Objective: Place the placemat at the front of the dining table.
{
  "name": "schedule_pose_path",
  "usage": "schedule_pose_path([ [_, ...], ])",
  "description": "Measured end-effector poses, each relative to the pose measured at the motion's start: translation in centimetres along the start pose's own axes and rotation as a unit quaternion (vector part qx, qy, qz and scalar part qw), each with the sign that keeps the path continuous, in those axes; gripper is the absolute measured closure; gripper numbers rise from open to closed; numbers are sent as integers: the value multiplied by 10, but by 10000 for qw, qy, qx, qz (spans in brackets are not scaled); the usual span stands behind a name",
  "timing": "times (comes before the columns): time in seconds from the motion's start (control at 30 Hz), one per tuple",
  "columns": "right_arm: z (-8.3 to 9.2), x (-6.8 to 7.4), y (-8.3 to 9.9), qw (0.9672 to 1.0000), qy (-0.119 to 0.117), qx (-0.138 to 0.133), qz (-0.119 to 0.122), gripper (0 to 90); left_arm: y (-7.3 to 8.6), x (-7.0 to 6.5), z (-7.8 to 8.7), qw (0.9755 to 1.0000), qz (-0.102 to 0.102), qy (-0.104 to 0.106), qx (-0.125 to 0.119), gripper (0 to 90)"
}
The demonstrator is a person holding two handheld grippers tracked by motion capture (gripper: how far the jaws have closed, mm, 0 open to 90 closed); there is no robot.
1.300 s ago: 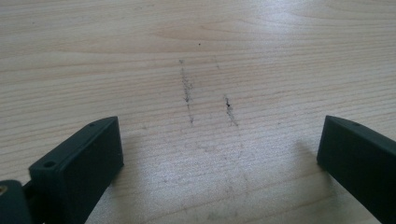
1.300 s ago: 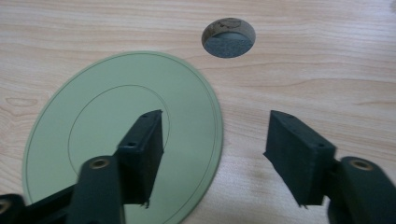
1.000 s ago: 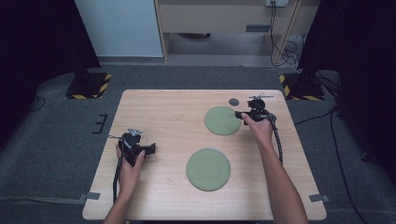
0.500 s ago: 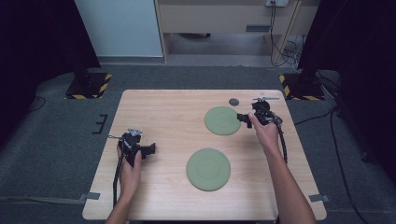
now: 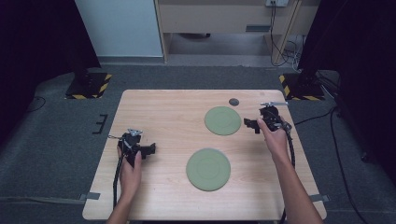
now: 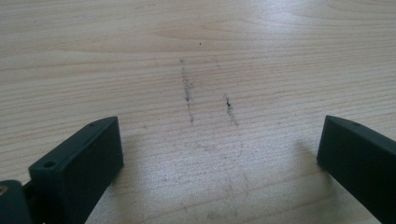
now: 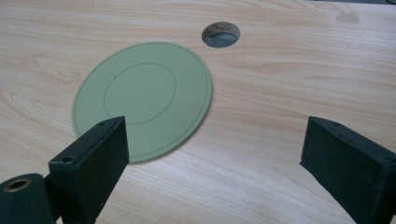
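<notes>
Right gripper [image 5: 251,124] open, just beside far green plate [image 5: 222,120]

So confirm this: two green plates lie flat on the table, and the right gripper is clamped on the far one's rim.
Not clamped. In the right gripper view the right gripper stands open beside the far plate, jaws apart over bare table. The near plate also lies flat.

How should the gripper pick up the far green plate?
Probably by the rim. The far green plate lies flat on the table, so only its thin edge offers a hold. The right gripper, jaws open, sits beside its right edge; come in low from there.
</notes>
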State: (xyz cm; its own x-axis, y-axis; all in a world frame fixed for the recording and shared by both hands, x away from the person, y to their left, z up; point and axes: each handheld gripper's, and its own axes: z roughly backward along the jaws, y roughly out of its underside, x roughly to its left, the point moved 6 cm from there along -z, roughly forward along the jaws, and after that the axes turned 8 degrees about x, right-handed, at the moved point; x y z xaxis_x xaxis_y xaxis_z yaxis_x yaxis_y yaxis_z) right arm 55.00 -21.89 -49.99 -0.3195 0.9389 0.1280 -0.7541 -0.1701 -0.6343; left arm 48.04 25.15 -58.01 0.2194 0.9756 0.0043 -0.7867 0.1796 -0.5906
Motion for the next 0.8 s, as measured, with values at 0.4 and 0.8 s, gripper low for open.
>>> schedule_pose_path([
  [0.4, 13, -3, 35, 9998, -64, 123, 114, 77, 0, 0, 0, 10000, 6, -3, 2, 0],
  [0.8, 18, 0, 63, 9995, -162, 208, 147, 80, 0, 0, 0, 10000, 6, -2, 2, 0],
])
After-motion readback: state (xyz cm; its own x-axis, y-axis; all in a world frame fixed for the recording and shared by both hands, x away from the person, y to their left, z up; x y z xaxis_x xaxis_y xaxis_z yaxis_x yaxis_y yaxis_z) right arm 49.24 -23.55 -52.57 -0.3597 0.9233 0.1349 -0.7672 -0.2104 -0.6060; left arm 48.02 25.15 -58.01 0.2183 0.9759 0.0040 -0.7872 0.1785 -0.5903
